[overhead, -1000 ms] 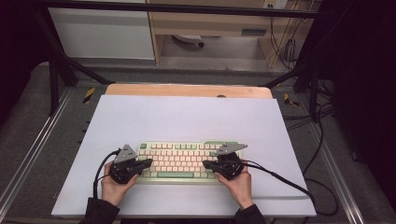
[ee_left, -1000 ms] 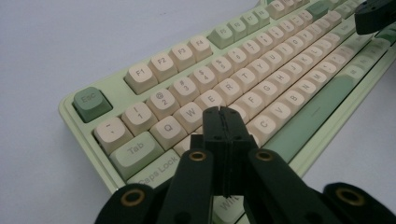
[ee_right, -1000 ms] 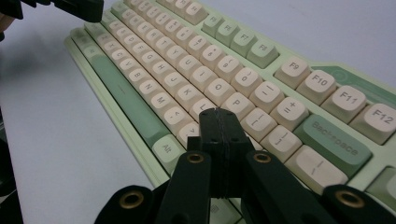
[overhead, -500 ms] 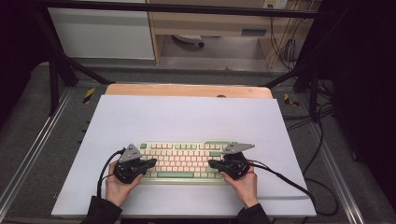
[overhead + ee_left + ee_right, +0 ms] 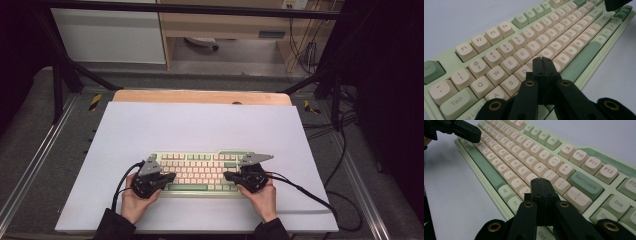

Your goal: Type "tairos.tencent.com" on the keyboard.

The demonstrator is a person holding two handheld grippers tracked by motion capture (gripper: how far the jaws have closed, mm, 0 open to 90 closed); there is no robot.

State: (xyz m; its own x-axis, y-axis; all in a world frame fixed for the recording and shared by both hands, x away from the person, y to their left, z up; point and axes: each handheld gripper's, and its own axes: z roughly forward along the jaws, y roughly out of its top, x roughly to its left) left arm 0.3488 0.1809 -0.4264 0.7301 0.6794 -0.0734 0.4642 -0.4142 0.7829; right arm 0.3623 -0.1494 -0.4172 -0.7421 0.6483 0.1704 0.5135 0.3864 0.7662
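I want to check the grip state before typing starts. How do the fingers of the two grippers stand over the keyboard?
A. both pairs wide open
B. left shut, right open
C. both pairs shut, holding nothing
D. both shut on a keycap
C: the left gripper and the right gripper each show fingers pressed together with nothing between them, above the keyboard.

High view: the pale lavender-white table sheet [image 5: 200, 125] is lit evenly from above, the room beyond it dark at both sides and corners. Short soft shadows sit under the person's hands. Picture soft, slightly grainy, no glare. Left gripper view: the mint-green keyboard with cream keycaps [image 5: 529, 45] is sharp mid-frame, legends readable; far keys blur, and the black jaws at the bottom are soft and underexposed. Right gripper view: same keyboard [image 5: 554, 165], similar falloff, mild sheen on keycaps, edges stretched.
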